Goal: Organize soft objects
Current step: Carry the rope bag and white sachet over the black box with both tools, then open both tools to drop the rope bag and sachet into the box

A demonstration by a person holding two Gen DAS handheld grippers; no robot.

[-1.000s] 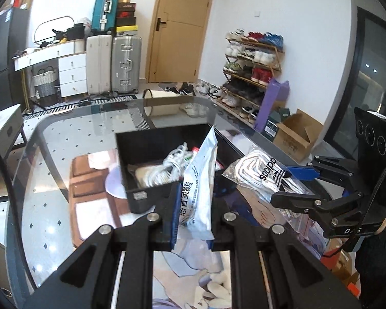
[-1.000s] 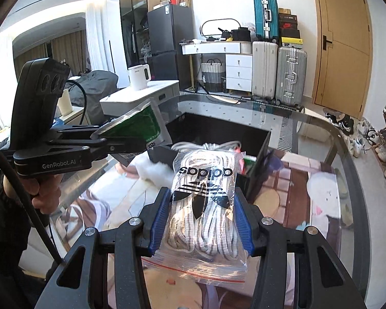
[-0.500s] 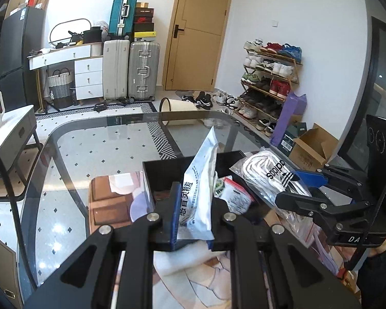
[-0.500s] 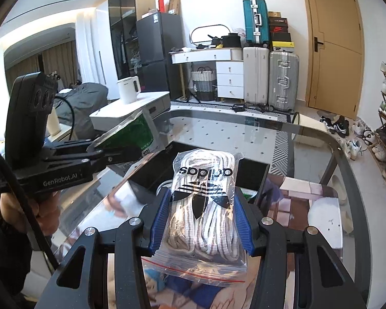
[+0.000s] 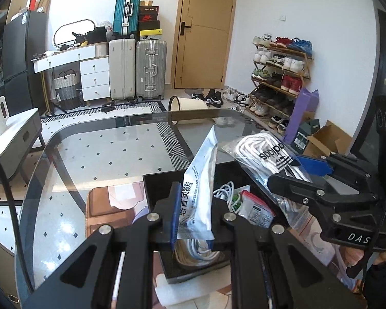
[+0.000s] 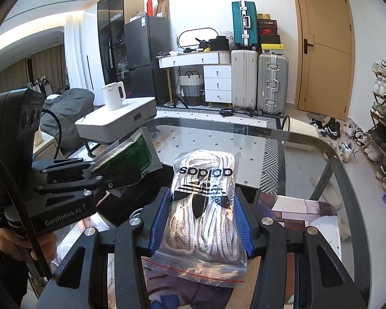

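Observation:
My left gripper [image 5: 193,216] is shut on a flat silver packet [image 5: 199,188] with printed text, held upright over the black bin [image 5: 162,180]. From the right wrist view the same packet [image 6: 131,159] shows a green face. My right gripper [image 6: 200,213] is shut on a clear zip bag of white laces [image 6: 203,206] with a black logo, and that bag [image 5: 267,154] hangs above the bin's right side. Inside the bin lie a white cable [image 5: 225,190] and a small red-edged pouch [image 5: 257,207].
The bin stands on a glass table [image 5: 103,154] with a curved far edge. A white foam sheet [image 5: 182,293] lies at the bin's near side. A white side table with a kettle [image 6: 113,97] stands off the left edge. Suitcases, a door and a shoe rack [image 5: 280,77] line the far wall.
Both grippers have moved forward over the bin with their loads, so the bin now sits close under the fingers. Both grips are unchanged.

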